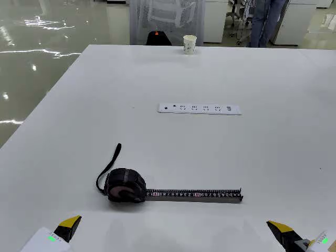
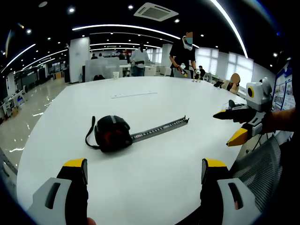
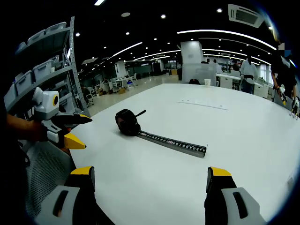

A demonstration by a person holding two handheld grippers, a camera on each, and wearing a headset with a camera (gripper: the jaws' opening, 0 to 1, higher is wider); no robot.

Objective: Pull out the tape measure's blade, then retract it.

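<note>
We hold the left tongs (image 2: 144, 165) and the right tongs (image 3: 150, 172) wide open and empty above the near edge of the white desk (image 1: 273, 157). Between them, slightly farther, lies the tape measure (image 1: 125, 185), its blade (image 1: 194, 195) extended rightward flat on the desk. Beyond it lie a power strip (image 1: 199, 108) and, at the far edge, a paper cup (image 1: 189, 44).
</note>
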